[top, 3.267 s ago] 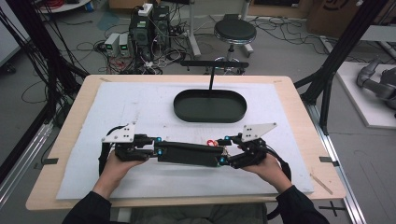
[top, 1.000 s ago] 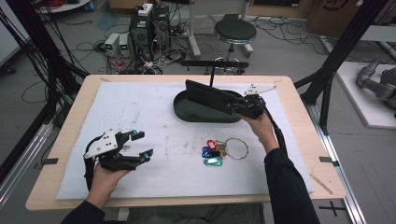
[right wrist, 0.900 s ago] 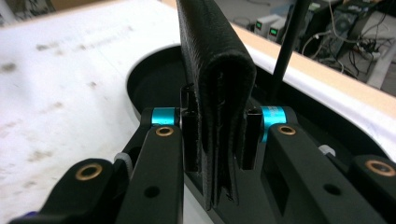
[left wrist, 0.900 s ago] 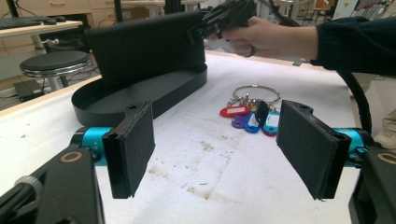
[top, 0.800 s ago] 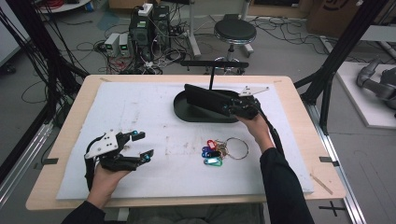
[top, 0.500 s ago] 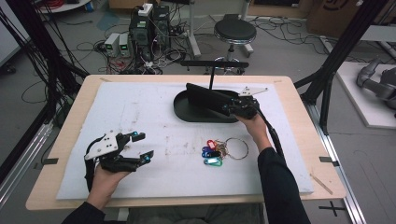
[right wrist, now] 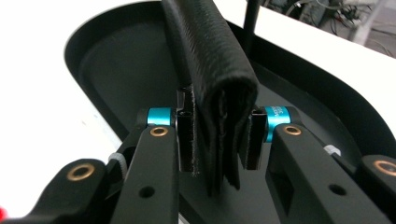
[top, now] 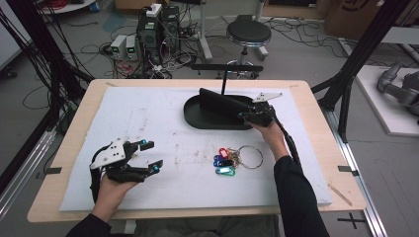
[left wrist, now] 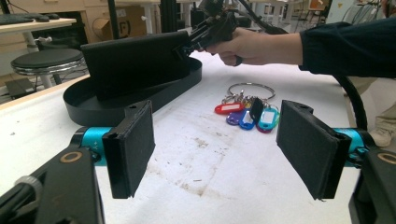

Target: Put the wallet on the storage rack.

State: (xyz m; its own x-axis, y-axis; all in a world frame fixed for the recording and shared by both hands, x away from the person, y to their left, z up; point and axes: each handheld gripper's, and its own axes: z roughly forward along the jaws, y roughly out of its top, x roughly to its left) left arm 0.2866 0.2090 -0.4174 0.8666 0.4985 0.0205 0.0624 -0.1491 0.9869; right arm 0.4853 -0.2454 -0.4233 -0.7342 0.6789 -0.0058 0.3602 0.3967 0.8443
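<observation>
A scuffed white foam mat (top: 163, 123) covers the wooden table. Near its far edge, the right gripper (top: 253, 116) pinches a long black leather wallet (top: 225, 102), jaws just loosening, over the oval black tray (top: 197, 118). The left gripper (top: 148, 155) rests spread wide near the front-left corner.

Grey floor (top: 316, 54) beyond the far edge of the wooden surface (top: 316, 106). A black round stool (top: 248, 33) stands there, with electronic boxes (top: 158, 29) and tangled cables (top: 94, 49) far left. Black frame posts (top: 363, 54) at right.

Tool (right wrist: 218, 140) grips wallet (right wrist: 219, 93) over tray (right wrist: 93, 60).
</observation>
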